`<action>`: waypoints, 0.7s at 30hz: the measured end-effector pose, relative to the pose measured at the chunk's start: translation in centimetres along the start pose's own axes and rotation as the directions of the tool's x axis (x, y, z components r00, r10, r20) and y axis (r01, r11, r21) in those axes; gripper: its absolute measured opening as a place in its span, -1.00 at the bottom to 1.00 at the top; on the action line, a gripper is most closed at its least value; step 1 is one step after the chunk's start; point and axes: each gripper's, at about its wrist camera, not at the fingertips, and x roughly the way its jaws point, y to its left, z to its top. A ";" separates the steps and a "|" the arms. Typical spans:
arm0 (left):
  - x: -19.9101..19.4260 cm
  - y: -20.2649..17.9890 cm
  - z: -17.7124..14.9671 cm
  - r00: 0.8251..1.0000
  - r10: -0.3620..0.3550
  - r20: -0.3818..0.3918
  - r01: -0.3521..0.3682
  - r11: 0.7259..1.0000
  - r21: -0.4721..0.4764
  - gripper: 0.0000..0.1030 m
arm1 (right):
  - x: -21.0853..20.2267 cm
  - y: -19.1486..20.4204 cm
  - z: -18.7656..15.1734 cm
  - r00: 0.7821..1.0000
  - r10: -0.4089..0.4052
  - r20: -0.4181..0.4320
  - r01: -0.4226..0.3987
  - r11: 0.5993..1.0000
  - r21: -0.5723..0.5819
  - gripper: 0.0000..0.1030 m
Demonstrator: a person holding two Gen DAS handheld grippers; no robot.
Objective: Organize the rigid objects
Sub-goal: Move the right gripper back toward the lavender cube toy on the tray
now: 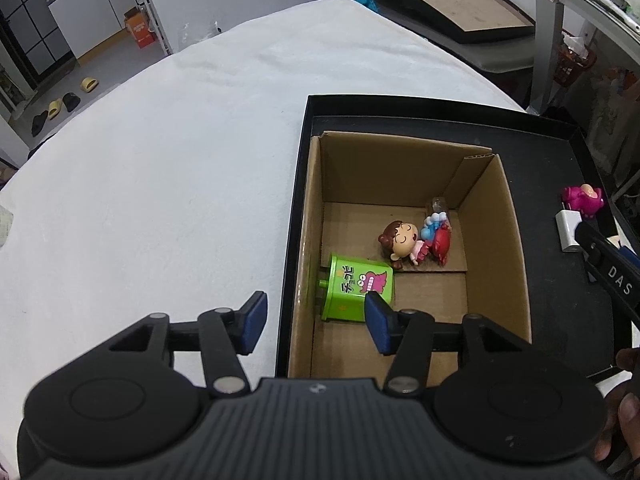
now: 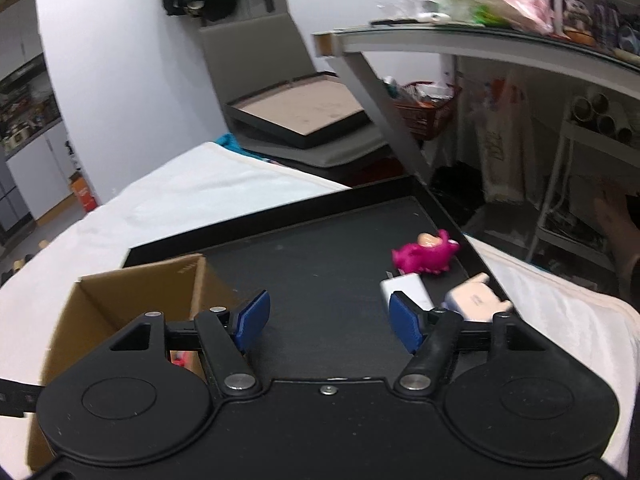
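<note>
- In the lower part of the left wrist view, the left tongs (image 1: 314, 322) stand apart with nothing pressed between the blue pads; one pad hangs over the white cloth, the other over the cardboard box (image 1: 516, 264).
- Just beyond them, at the near left of the box floor, a green toy box (image 1: 352, 288) with a pink cartoon figure printed on it lies on its side.
- Further in, toward the centre right of the box, a doll figurine (image 1: 402, 242) with brown hair lies touching a red and blue toy (image 1: 438, 240); a small clear piece lies just behind them, too small to tell.
- The cardboard box sits inside a shallow black tray (image 1: 552, 136) on the cloth-covered tabletop (image 1: 160, 160).
- In the right wrist view, the right tongs (image 2: 328, 322) are open and empty over the bare tray floor.
- Beyond the right pad, at centre right, a white block (image 2: 404, 286) and a pale beige toy (image 2: 474, 294) lie close together on the tray.
- Further back, near the tray's right rim, lies a magenta toy (image 2: 424, 254).
</note>
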 end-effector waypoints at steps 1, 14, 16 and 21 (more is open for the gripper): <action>0.2 -0.1 0.1 1.000 0.006 -0.003 -0.006 1.000 0.001 0.01 | 0.1 -0.2 -0.1 1.000 -0.012 -0.001 0.012 1.000 0.001 0.29; 2.1 -0.5 0.9 0.999 0.033 -0.028 -0.034 0.999 -0.004 0.01 | 3.0 -2.4 -0.9 0.992 -0.125 -0.033 0.127 0.991 0.032 0.45; 2.4 -0.5 1.1 0.999 0.038 -0.031 -0.038 0.999 -0.007 0.01 | 3.4 -2.9 -1.0 0.989 -0.144 -0.042 0.146 0.988 0.044 0.46; 3.2 -0.4 1.4 0.998 0.049 -0.042 -0.049 0.999 -0.005 0.01 | 4.4 -4.2 -0.9 0.984 -0.173 -0.041 0.175 0.983 0.053 0.45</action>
